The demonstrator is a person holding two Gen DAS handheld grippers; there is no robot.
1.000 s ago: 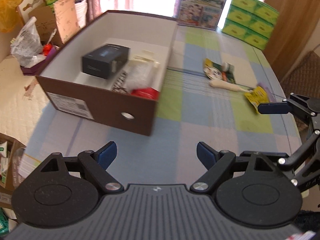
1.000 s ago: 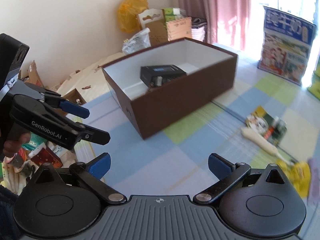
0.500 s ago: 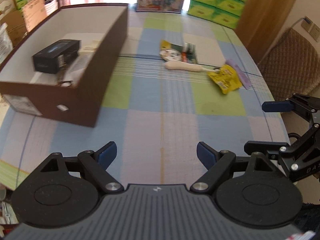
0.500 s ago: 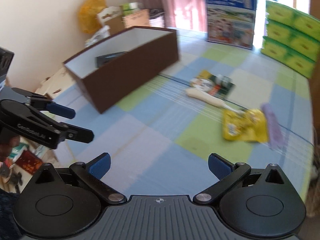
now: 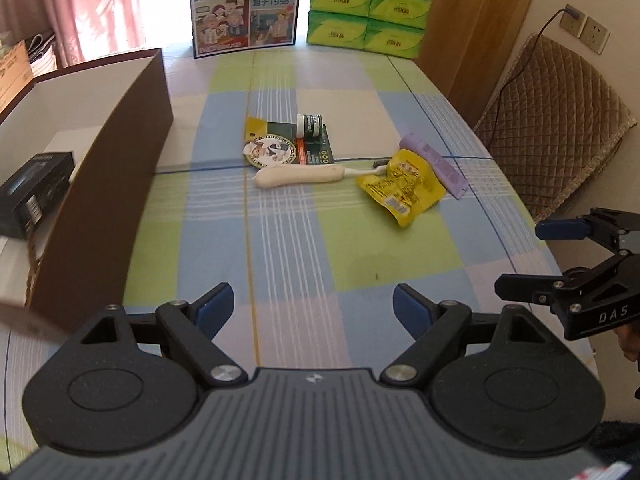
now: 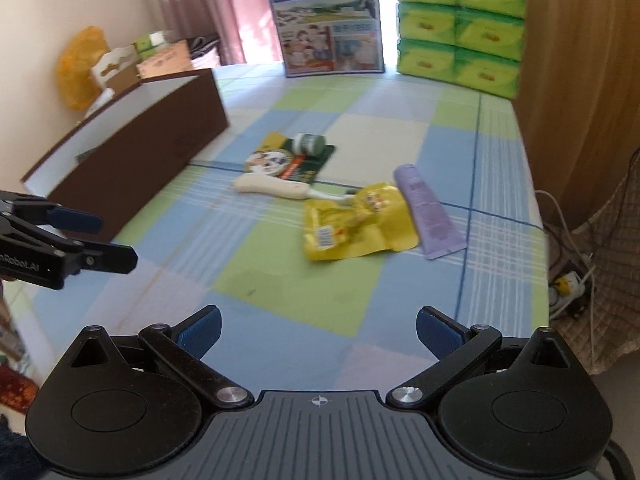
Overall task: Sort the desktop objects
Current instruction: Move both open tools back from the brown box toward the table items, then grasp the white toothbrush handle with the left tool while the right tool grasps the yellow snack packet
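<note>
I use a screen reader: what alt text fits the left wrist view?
Open left gripper above a checked tablecloth; ahead lie a toothbrush, yellow packet and purple tube, brown box at left.

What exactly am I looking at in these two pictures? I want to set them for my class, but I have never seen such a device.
A person holds two hand-held grippers, each with a camera looking along its fingers. One picture comes from the left gripper, the other from the right gripper; each also shows the other at its edge. Both stand open and hold nothing. On the checked tablecloth lie a cream-handled brush, a yellow packet, a purple tube, a small green-labelled jar and a green printed packet. A brown box at the left holds a black carton. Green tissue packs are stacked at the far end.
</note>
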